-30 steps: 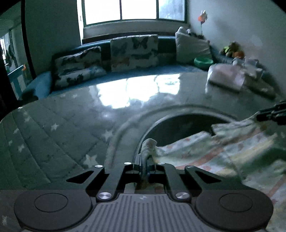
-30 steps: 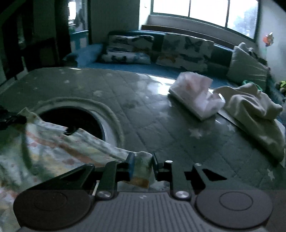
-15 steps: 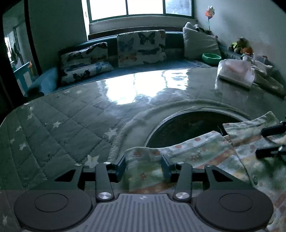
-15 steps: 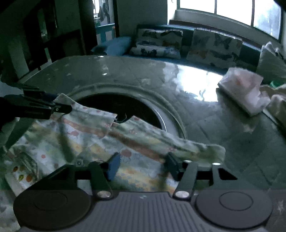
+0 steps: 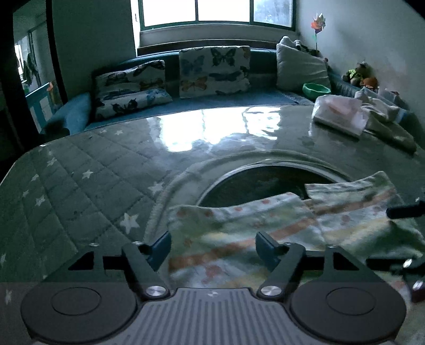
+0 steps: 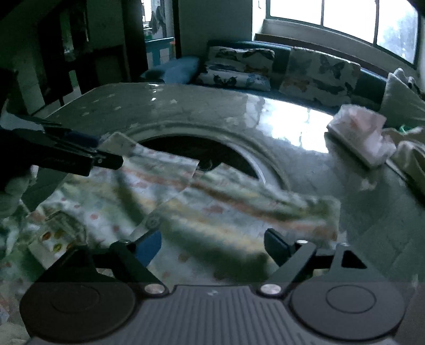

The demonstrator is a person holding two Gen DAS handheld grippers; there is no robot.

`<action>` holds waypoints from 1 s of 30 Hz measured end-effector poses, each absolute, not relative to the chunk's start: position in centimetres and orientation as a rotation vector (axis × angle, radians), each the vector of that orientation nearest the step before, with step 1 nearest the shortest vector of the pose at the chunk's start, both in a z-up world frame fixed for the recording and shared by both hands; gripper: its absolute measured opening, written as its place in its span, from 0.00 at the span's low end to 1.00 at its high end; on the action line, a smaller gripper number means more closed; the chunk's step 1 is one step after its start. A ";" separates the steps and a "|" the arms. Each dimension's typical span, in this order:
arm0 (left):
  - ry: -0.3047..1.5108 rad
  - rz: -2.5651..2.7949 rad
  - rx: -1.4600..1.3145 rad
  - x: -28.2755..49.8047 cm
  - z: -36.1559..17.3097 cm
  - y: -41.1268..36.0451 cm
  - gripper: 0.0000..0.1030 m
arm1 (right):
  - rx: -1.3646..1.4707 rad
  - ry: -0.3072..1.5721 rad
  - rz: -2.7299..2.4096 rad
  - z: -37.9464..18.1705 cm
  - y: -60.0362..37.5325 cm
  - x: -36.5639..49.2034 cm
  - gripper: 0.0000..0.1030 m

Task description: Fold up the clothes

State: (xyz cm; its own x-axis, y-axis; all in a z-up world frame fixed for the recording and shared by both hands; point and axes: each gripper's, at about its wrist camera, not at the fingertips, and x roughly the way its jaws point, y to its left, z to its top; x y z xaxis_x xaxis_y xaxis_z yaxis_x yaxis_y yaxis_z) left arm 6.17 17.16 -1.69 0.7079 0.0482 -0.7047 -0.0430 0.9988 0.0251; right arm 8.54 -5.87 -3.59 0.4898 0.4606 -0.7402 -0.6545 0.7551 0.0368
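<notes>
Dim, backlit by window [image 5: 212, 12]; glare on table [image 5: 186, 132]; fisheye-warped

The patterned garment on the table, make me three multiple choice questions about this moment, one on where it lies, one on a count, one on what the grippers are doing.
1. Where does the patterned garment lie?
A. On the sofa
B. Spread on the table, its far edge over the dark round opening
C. Hanging from the window

2. How many butterfly-print cushions are on the sofa?
A. One
B. Three
C. Six

3. What state are the left gripper and right gripper in?
A. Both open, holding nothing
B. Both clamped on cloth
C. Only the left is open

Answers: B, the cloth lies flat with its edge across the opening; B, one upright and two stacked; A, both pairs of fingers stand wide apart over the cloth.
</notes>
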 end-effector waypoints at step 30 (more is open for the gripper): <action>0.838 0.014 -0.077 -2.7 -1.6 9.6 1.00 | -0.250 0.783 0.636 -5.1 -7.6 0.5 1.00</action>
